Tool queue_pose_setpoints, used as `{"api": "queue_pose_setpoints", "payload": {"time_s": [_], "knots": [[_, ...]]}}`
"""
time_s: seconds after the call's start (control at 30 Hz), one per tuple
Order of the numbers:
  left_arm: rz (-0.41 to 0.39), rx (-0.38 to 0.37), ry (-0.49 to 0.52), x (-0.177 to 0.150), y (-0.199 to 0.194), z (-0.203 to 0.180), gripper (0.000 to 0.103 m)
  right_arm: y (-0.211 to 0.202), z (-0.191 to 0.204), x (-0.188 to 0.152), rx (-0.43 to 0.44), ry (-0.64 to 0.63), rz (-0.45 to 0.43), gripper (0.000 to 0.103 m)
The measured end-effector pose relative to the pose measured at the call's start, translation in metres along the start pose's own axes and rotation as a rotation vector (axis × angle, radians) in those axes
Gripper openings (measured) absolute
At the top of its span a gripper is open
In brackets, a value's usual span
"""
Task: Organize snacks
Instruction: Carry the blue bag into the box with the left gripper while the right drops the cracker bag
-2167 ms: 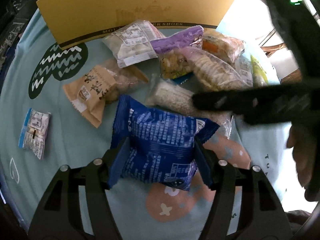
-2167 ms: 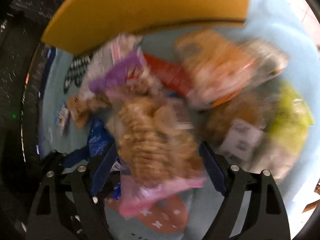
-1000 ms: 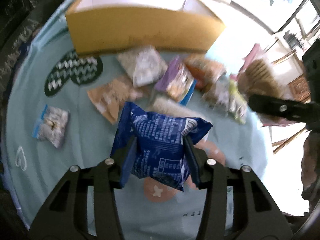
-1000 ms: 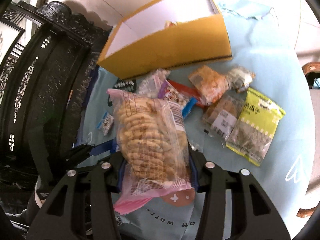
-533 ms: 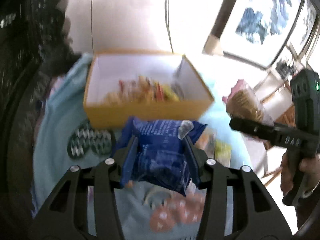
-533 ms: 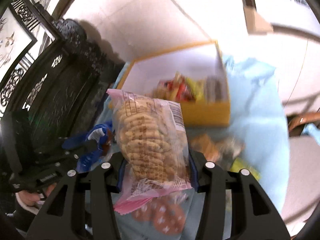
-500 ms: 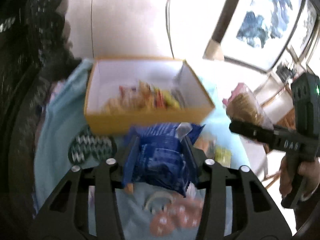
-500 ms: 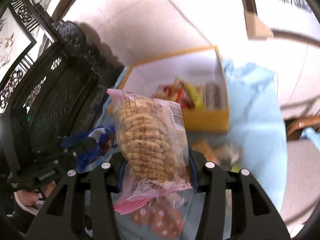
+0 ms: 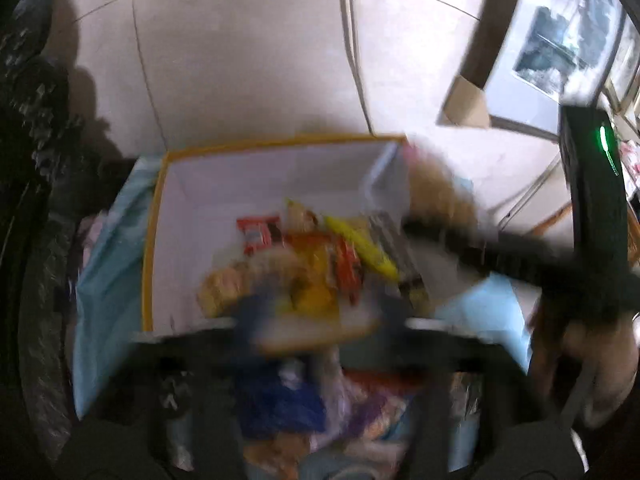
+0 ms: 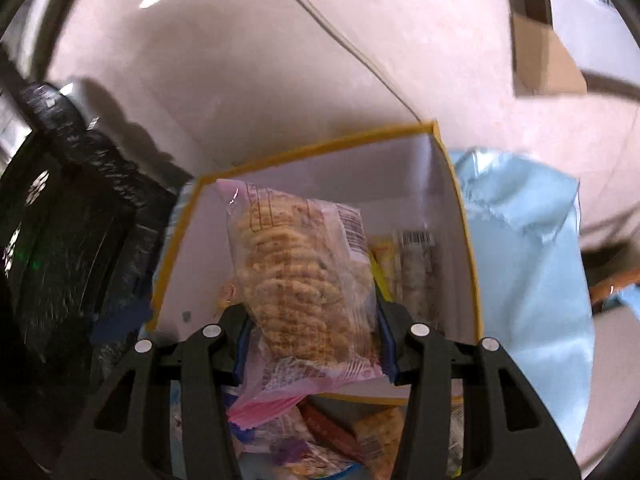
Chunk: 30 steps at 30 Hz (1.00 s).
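Right hand-held gripper clamps the clear cookie bag, which stands up between its fingers above the yellow-rimmed box. Left hand-held gripper is motion-blurred, grip state can't tell; blue snack pack appears below it, near the box's front wall.

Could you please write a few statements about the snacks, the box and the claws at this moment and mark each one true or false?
1. The right claw is shut on a clear bag of biscuits. True.
2. The box has yellow edges and a white inside. True.
3. The box holds no snacks. False: several packets already lie in it.
4. The biscuits are held over the floor, away from the box. False: the right wrist view shows the bag in front of the open box.
5. The left wrist view is sharp enough to read that claw's grip. False: it is heavily blurred, and only a blue packet shows low in the frame.
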<state>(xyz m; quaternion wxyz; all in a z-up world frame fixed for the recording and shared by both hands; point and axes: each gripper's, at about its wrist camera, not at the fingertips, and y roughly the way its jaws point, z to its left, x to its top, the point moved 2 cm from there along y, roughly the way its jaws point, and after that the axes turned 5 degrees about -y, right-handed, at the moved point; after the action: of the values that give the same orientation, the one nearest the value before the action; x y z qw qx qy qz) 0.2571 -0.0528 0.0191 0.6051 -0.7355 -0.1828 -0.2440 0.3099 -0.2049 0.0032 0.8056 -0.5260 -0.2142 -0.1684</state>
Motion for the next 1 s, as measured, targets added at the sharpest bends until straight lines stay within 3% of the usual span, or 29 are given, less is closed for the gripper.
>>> {"api": "queue_pose_setpoints", "payload": {"time_s": [0.03,0.1,0.23,0.4,0.5,0.57,0.6,0.67,0.7,0.73,0.77,1.0], "knots": [[0.001,0.018,-0.025,-0.020,-0.003,0.005,0.095,-0.008,0.000,-0.005,0.011,-0.020,-0.014,0.049],[0.053,-0.001,-0.066,-0.051,0.004,0.013,0.095,-0.016,-0.001,-0.013,0.046,-0.032,-0.014,0.049],[0.171,0.112,-0.180,-0.091,0.043,0.045,0.095,-0.031,-0.002,-0.033,0.097,-0.009,-0.012,0.049],[0.263,0.137,-0.280,-0.103,0.079,0.072,0.095,-0.044,0.004,-0.048,0.136,0.005,-0.008,0.049],[0.269,0.117,-0.283,-0.100,0.096,0.073,0.095,-0.049,0.009,-0.053,0.149,0.005,-0.005,0.049],[0.295,0.056,-0.333,-0.103,0.111,0.079,0.087,-0.054,0.015,-0.057,0.157,0.003,-0.007,0.049],[0.293,0.046,-0.365,-0.106,0.117,0.083,0.087,-0.055,0.018,-0.058,0.163,0.002,-0.003,0.049],[0.274,0.051,-0.331,-0.107,0.117,0.082,0.082,-0.057,0.022,-0.061,0.164,-0.004,0.001,0.049],[0.270,0.066,-0.307,-0.109,0.115,0.081,0.076,-0.057,0.024,-0.063,0.170,-0.005,0.005,0.049],[0.270,0.082,-0.297,-0.110,0.113,0.082,0.061,-0.057,0.025,-0.064,0.173,-0.006,0.007,0.049],[0.270,0.076,-0.289,-0.110,0.107,0.082,0.055,-0.057,0.026,-0.065,0.171,-0.009,0.008,0.049],[0.139,0.071,-0.239,-0.103,0.027,0.070,0.054,-0.056,0.029,-0.061,0.157,-0.026,0.008,0.049]]}}
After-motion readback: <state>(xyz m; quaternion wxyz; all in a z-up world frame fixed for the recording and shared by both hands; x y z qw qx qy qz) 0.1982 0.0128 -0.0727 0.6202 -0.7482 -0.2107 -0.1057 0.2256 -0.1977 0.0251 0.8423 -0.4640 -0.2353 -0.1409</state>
